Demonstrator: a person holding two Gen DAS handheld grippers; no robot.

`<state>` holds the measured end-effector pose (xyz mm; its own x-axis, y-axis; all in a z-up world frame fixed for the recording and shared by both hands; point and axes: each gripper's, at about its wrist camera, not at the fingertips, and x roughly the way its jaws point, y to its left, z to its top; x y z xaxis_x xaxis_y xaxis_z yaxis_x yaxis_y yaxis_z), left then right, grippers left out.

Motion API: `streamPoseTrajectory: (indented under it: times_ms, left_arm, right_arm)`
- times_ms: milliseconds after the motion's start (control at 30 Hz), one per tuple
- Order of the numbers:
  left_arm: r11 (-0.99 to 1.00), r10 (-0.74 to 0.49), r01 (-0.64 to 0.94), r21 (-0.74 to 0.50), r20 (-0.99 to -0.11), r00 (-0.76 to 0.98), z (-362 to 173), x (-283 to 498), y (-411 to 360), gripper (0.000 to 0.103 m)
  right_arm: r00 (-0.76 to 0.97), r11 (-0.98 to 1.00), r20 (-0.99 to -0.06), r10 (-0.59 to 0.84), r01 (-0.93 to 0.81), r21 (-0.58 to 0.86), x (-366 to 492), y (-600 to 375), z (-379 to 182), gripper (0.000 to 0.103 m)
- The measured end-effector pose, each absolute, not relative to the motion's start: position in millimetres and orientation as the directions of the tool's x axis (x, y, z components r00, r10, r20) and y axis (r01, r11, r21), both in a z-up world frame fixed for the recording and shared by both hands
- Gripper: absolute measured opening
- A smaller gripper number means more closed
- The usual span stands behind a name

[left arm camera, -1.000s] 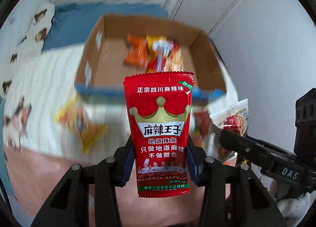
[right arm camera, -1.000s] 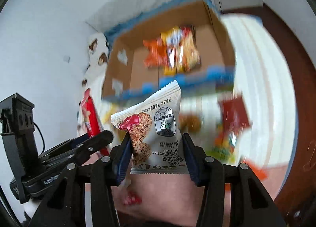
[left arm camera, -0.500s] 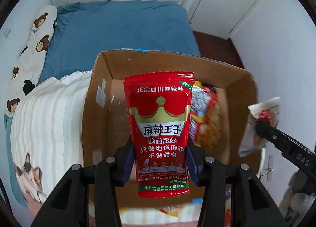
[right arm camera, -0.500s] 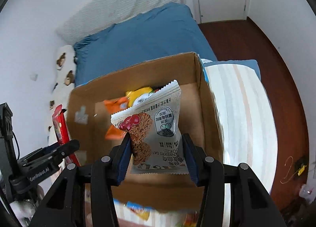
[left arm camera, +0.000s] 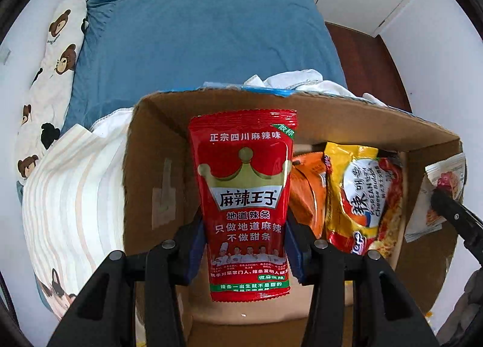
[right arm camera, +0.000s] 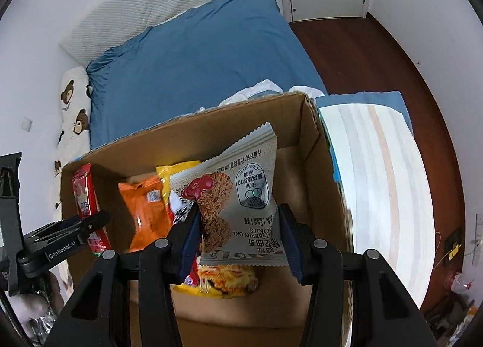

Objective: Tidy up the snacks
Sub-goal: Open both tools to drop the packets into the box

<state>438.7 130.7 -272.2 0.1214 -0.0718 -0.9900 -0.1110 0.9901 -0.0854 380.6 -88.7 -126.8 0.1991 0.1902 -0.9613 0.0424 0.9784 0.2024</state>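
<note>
Snacks poised over box

I hold two packets above the cardboard box (left arm camera: 157,141): left gripper (left arm camera: 246,246) clamps a red pouch (left arm camera: 246,196), right gripper (right arm camera: 238,240) a cookie packet (right arm camera: 241,196). Orange and yellow bags (left arm camera: 359,196) already lie inside, right side. Both packets remain to drop.

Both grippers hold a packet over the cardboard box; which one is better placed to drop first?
Probably left. Its red spicy-strip packet hangs over bare box floor in the cardboard box. The right gripper's cranberry oat cookie packet hangs over the yellow noodle packet.
</note>
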Motion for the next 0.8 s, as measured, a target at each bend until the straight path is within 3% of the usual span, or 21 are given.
streamPoseTrajectory:
  times_ms: [133,167,200,233,300,333,400,800]
  left_arm:
    - [0.989,-0.063,-0.123,-0.076,-0.993,0.104,-277.2,443.4,131.3,0.046]
    - [0.988,-0.071,-0.129,-0.085,-0.992,0.108,-278.5,444.4,132.3,0.052]
    - [0.986,-0.081,-0.135,-0.096,-0.990,0.113,-278.7,445.2,134.1,0.055]
    - [0.983,-0.094,-0.145,-0.112,-0.988,0.123,-277.4,445.5,135.2,0.059]
    - [0.978,-0.124,-0.151,-0.143,-0.983,0.132,-272.0,445.5,134.7,0.082]
    - [0.979,-0.119,-0.151,-0.140,-0.983,0.136,-269.4,446.5,133.4,0.099]
    - [0.980,-0.116,-0.143,-0.138,-0.982,0.152,-265.4,447.5,131.3,0.099]
    - [0.980,-0.111,-0.137,-0.144,-0.967,0.228,-241.6,428.8,125.6,0.099]
  right_arm:
    - [0.192,0.981,-0.966,0.173,0.056,0.187,389.5,-92.4,-131.9,0.054]
    - [0.178,0.981,-0.969,0.171,0.064,0.185,391.5,-93.5,-135.1,0.058]
    - [0.162,0.980,-0.971,0.174,0.067,0.187,394.2,-94.3,-139.3,0.077]
    - [0.160,0.980,-0.972,0.174,0.066,0.187,395.4,-94.8,-140.5,0.082]
    - [0.144,0.981,-0.973,0.181,0.048,0.190,396.6,-91.4,-144.3,0.087]
    - [0.135,0.985,-0.977,0.164,0.036,0.171,397.0,-88.0,-146.4,0.089]
    - [0.125,0.987,-0.980,0.154,0.018,0.158,396.8,-83.2,-149.6,0.094]
    - [0.166,0.993,-0.979,0.117,-0.023,0.115,373.6,-72.9,-135.1,0.099]
